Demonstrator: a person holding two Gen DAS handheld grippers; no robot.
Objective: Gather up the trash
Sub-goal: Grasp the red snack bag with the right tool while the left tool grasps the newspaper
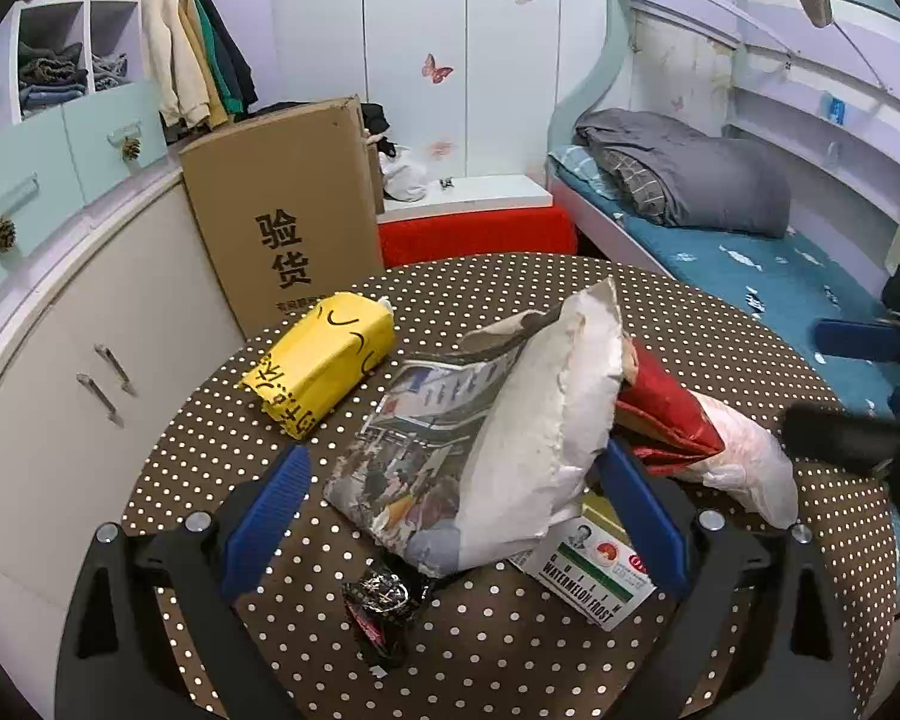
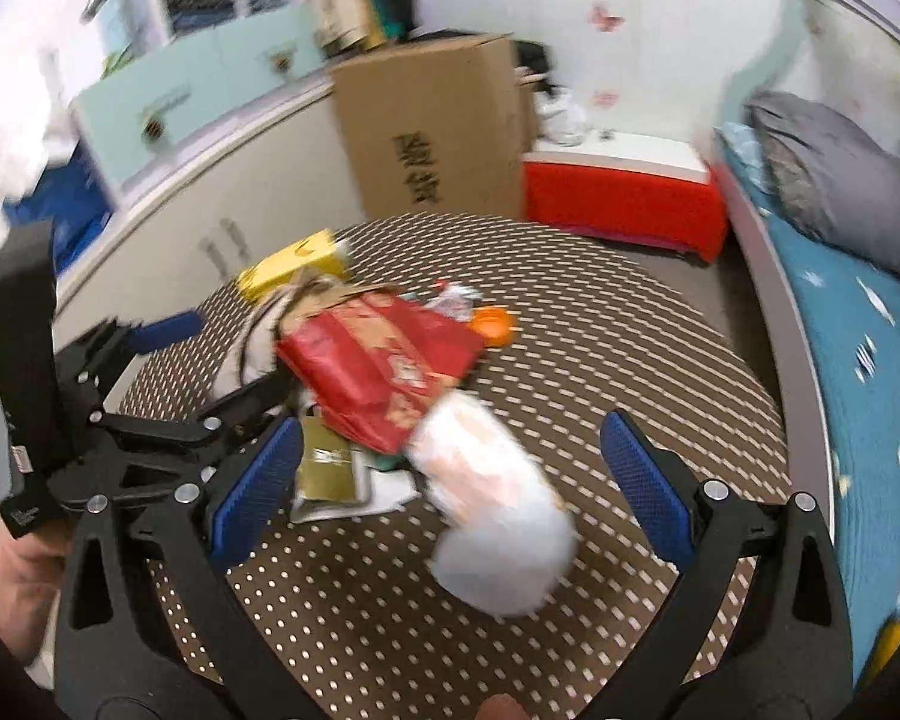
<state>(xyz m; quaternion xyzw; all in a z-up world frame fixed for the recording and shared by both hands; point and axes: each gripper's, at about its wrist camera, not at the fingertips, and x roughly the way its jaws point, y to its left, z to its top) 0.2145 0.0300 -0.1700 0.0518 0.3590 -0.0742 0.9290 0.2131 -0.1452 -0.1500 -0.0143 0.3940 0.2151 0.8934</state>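
Both grippers pointed forward over the dotted worktop (image 1: 510,648). The left gripper (image 1: 456,510) had its fingers wide open around the printed bag (image 1: 450,450); the right gripper (image 2: 450,468) was wide open around the white wrapper (image 2: 498,516), gripping nothing.

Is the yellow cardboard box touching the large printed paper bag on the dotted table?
Apart. In the left wrist view, dotted tablecloth shows between the yellow cardboard box and the printed paper bag.

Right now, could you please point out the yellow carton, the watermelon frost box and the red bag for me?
yellow carton (image 1: 321,363): left wrist view, on its top face.
watermelon frost box (image 1: 594,582): left wrist view, on the printed label.
red bag (image 2: 384,366): right wrist view, on its middle.
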